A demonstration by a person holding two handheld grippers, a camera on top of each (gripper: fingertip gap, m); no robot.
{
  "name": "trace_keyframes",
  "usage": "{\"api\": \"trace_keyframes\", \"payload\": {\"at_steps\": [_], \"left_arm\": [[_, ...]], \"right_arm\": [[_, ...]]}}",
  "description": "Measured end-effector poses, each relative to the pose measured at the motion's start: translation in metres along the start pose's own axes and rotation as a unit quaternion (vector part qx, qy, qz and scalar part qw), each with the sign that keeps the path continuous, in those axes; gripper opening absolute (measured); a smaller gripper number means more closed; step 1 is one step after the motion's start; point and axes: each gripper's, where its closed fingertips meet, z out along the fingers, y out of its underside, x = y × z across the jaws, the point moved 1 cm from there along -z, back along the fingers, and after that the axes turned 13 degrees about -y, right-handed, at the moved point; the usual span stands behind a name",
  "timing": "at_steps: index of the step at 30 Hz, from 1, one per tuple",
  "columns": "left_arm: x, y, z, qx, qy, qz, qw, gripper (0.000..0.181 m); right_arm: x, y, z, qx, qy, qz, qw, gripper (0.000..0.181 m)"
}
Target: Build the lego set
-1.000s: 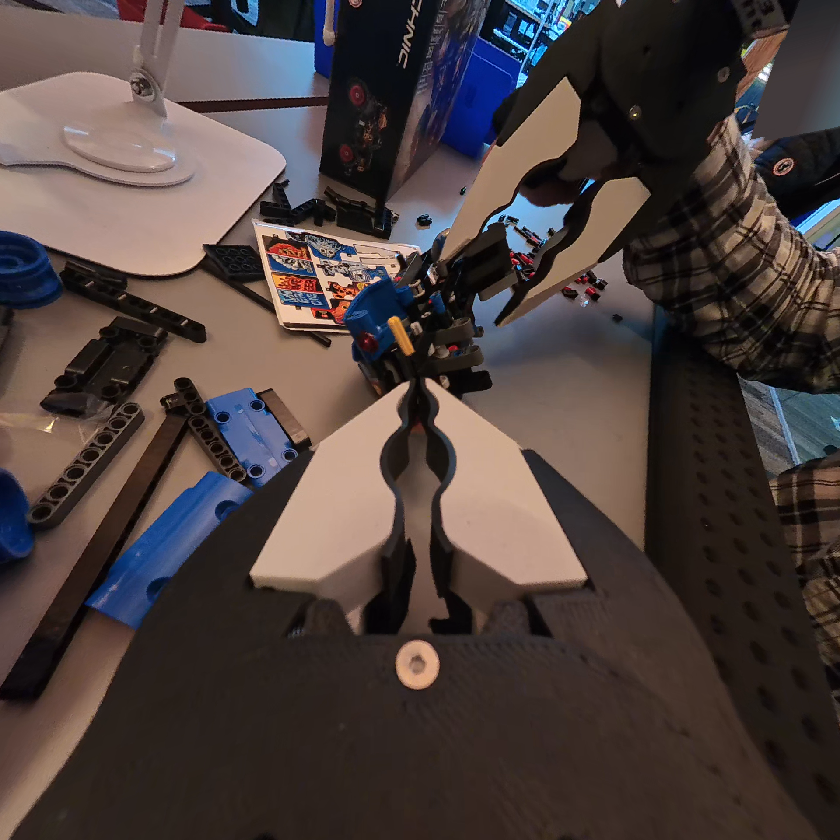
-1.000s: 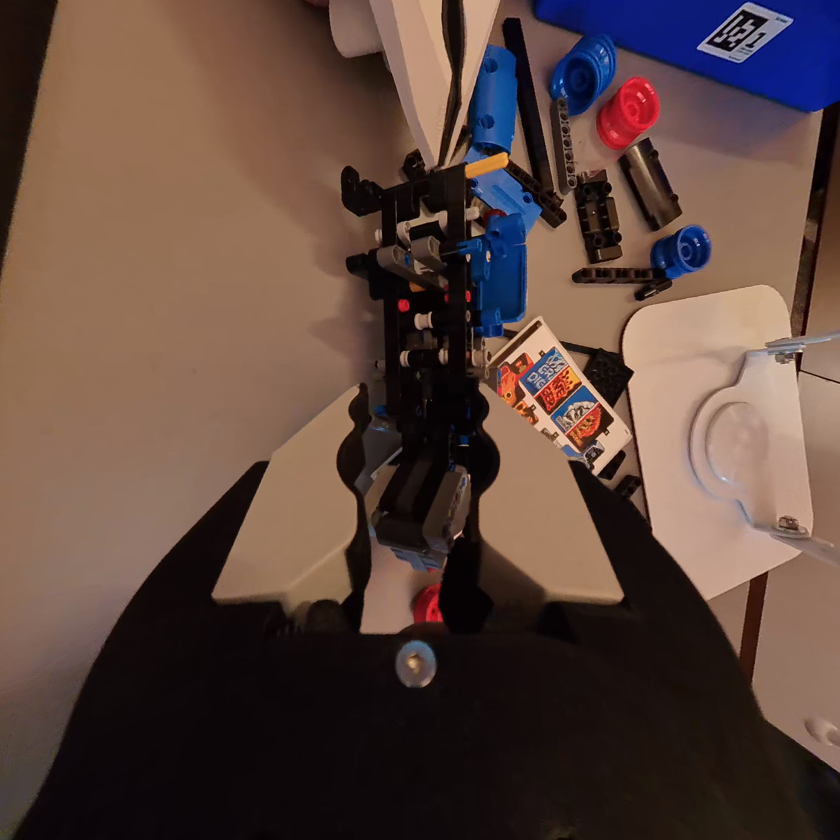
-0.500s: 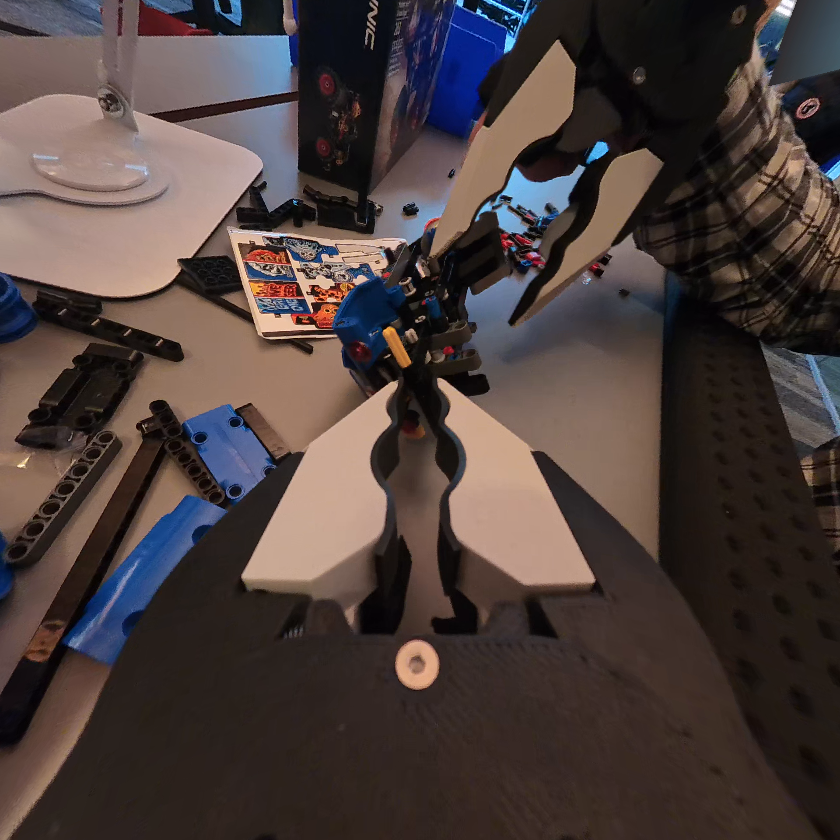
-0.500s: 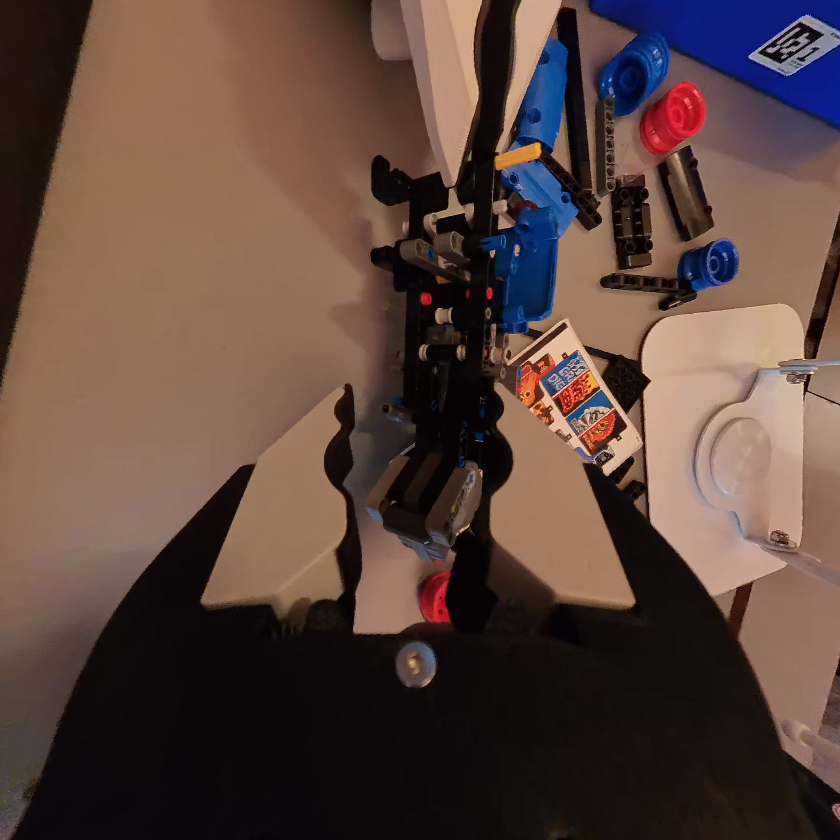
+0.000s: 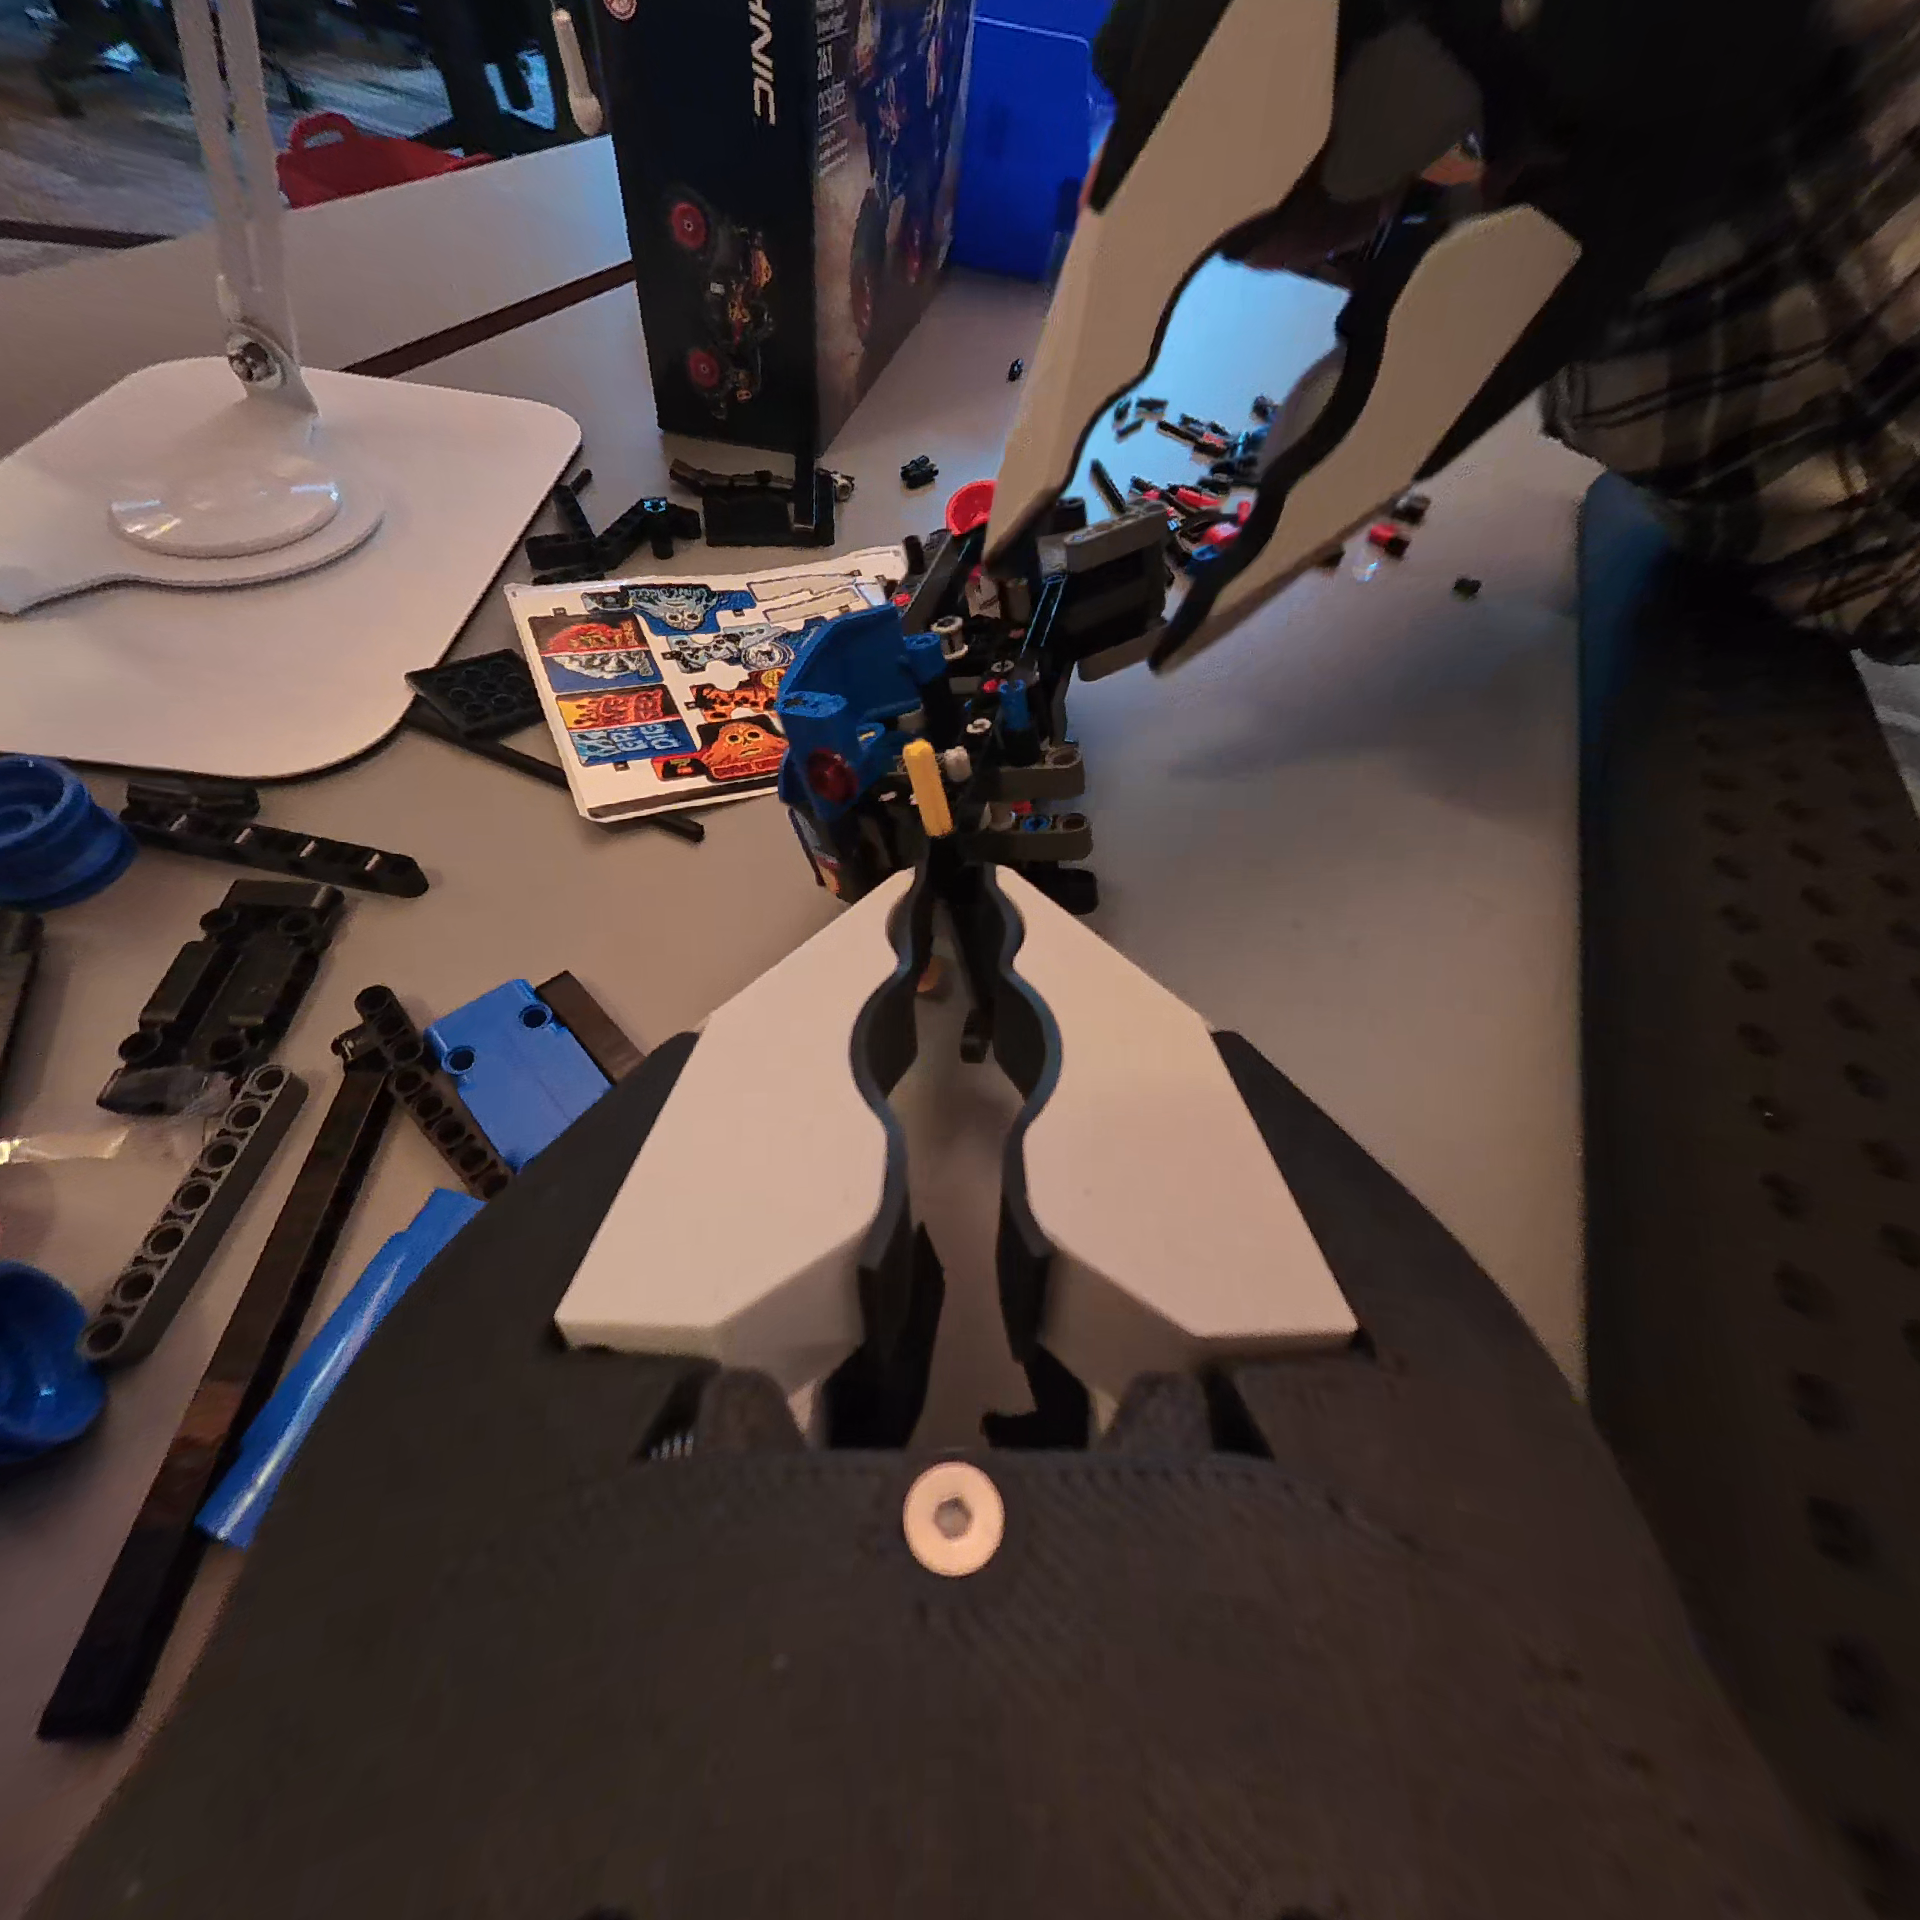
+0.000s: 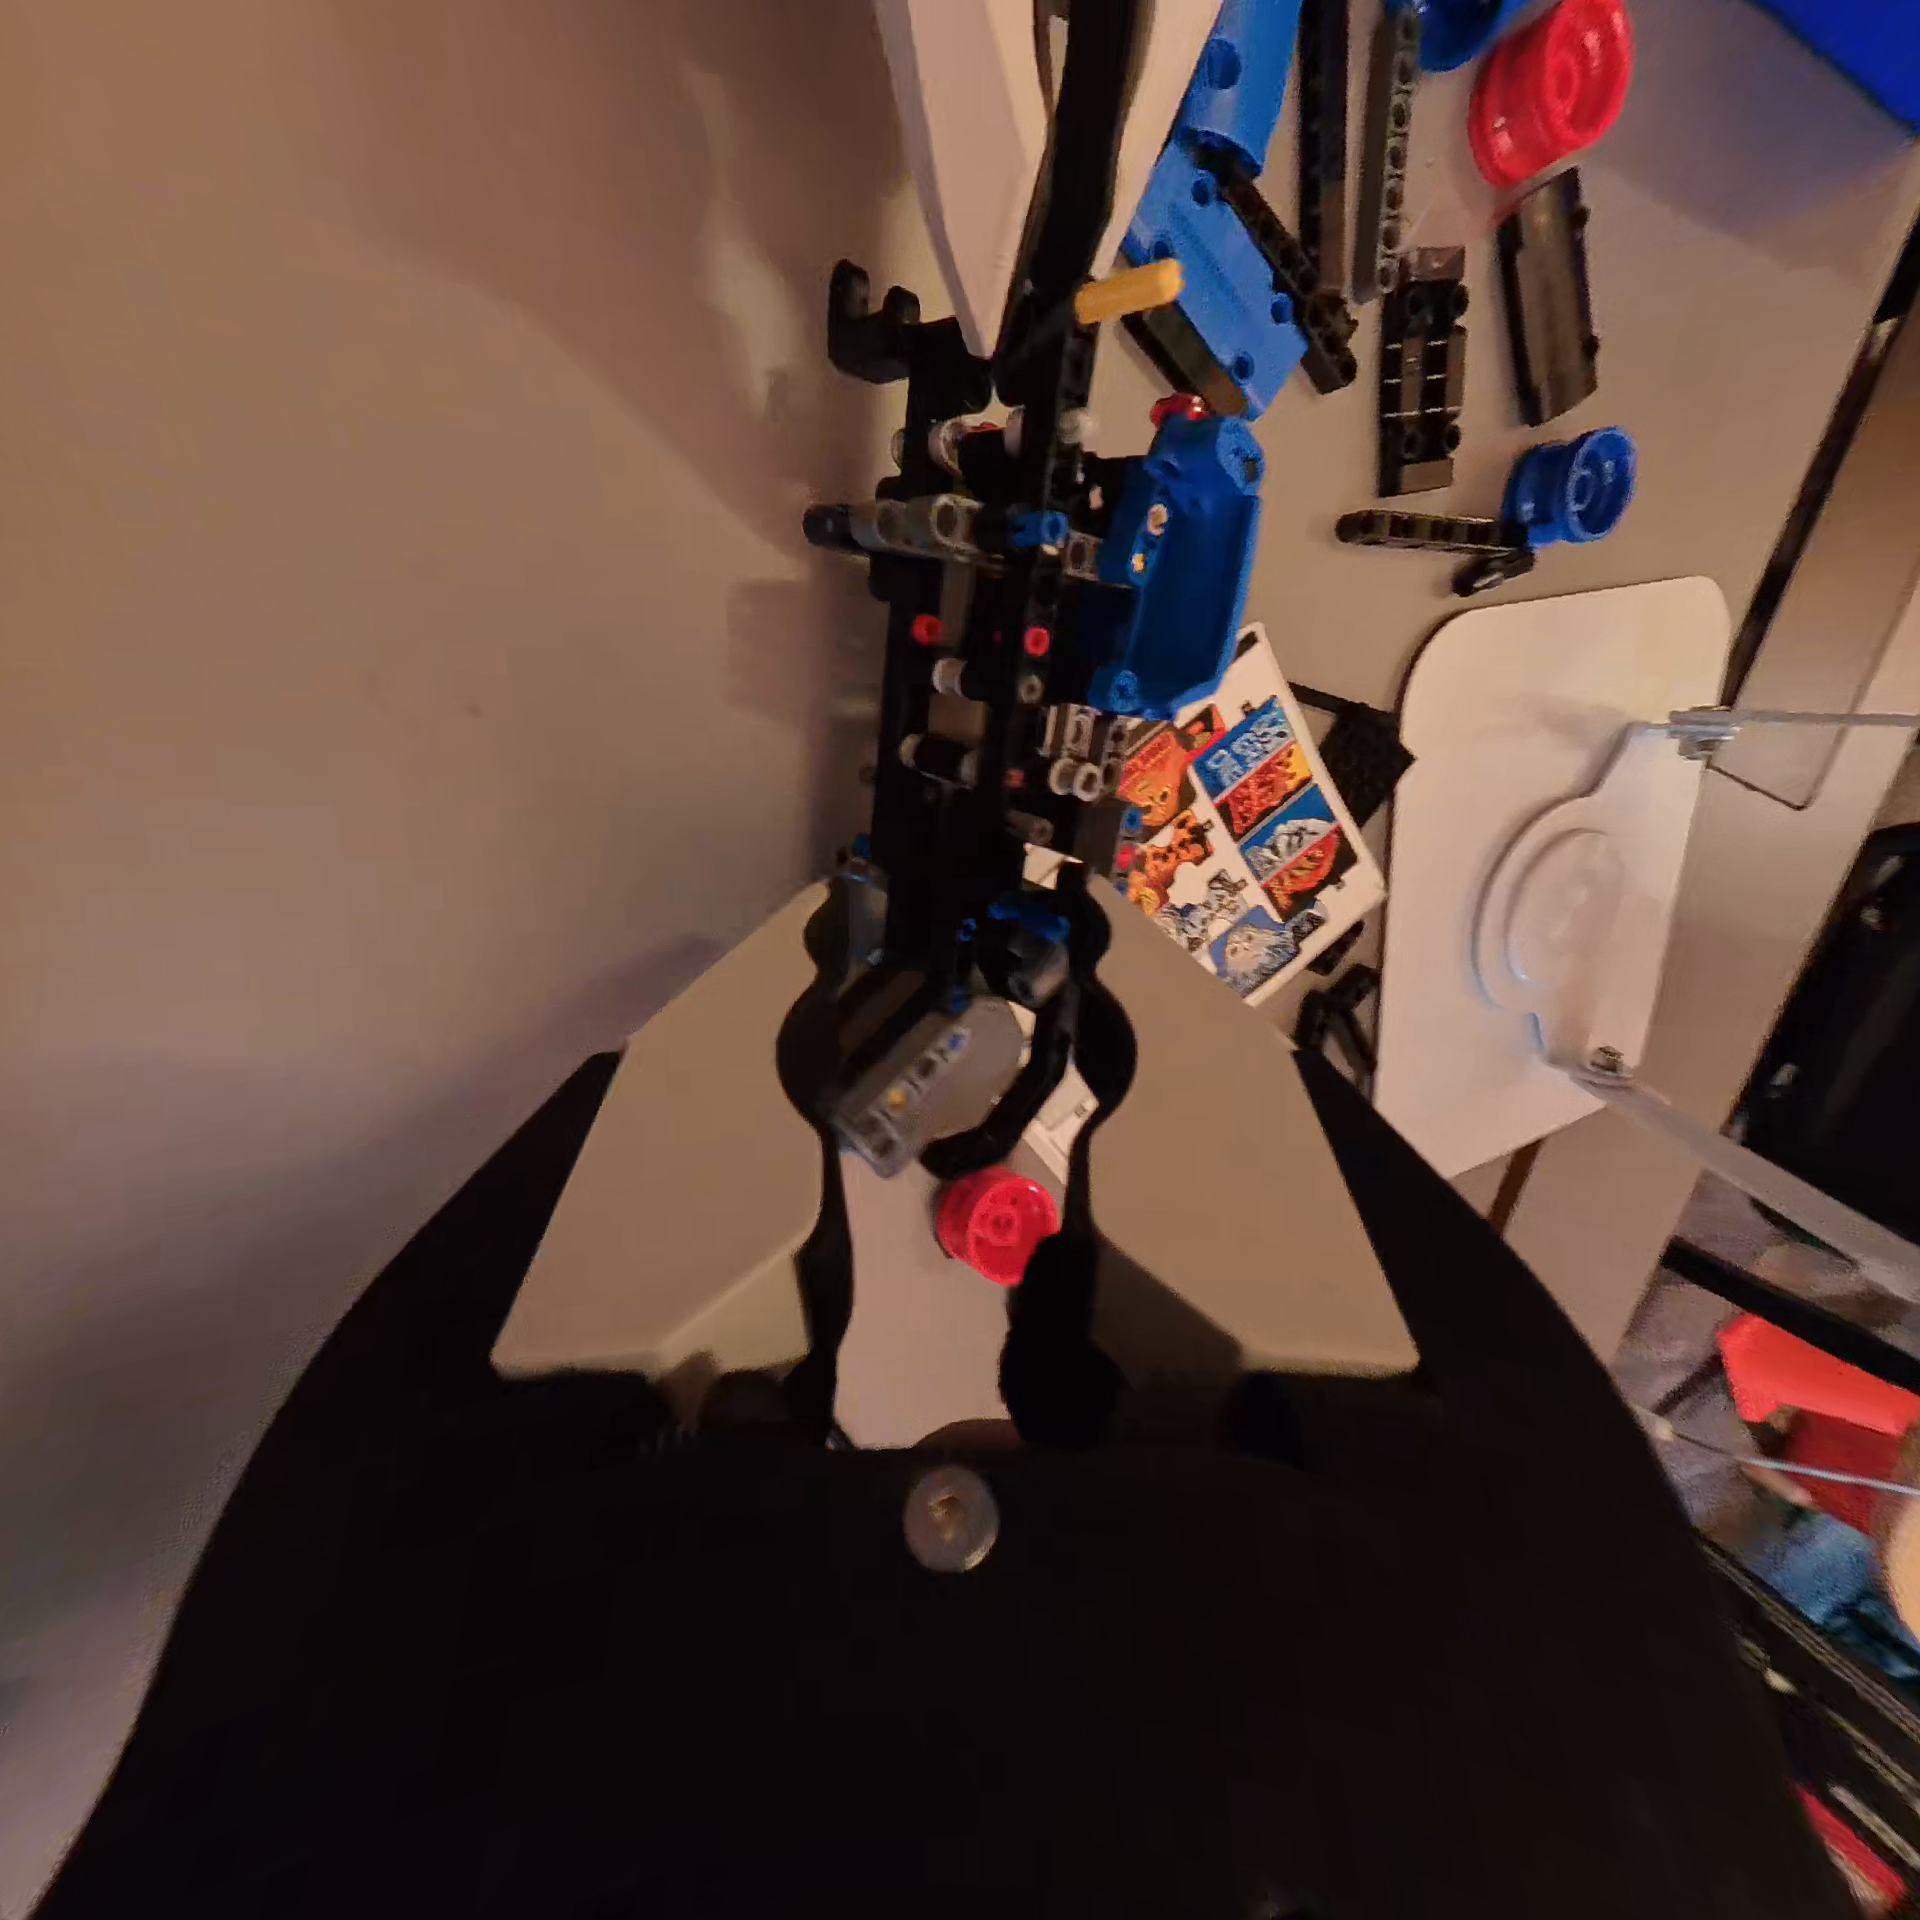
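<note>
Chassis [image 5: 935,727] now released at rear: right gripper [image 5: 1081,613] spread wider than before; left gripper [image 5: 951,914] clamps front end, steadying it.

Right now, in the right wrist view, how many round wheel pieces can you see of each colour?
Red wheel pieces: 2, a large one at top right and a small one between the right gripper's fingers.
Blue wheel pieces: 2, one whole and one cut off by the top edge.
Total: 4.
</note>
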Motion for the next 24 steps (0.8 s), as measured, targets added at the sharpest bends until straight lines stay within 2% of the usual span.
{"api": "trace_keyframes", "payload": {"at_steps": [3,5,11,15,18,23,24], "left_arm": [[0.0,0.005,0.002,-0.012,-0.011,0.029,0.999,0.006],[0.002,0.006,0.002,-0.013,-0.011,0.041,0.999,0.006],[0.004,0.01,0.001,-0.021,-0.006,0.047,0.999,0.006],[0.001,0.01,0.001,-0.024,-0.004,0.031,0.999,0.012],[0.002,0.011,0.001,-0.029,-0.003,0.036,0.999,0.013],[0.004,0.013,0.002,-0.033,0.003,0.04,0.999,0.014],[0.004,0.013,0.002,-0.034,0.003,0.042,0.999,0.013]], "right_arm": [[0.013,0.002,-0.011,0.015,0.038,-0.009,0.999,0.028],[0.012,0.005,-0.014,0.04,0.015,0.008,0.999,0.024],[0.024,0.028,-0.025,0.076,0.003,0.067,0.995,0.036],[0.031,0.047,-0.029,0.085,0.002,0.102,0.991,0.036],[0.03,0.055,-0.026,0.092,-0.018,0.121,0.988,0.035],[0.02,0.064,-0.002,0.082,-0.077,0.14,0.984,0.036],[0.018,0.063,0.002,0.086,-0.087,0.141,0.982,0.032]]}}
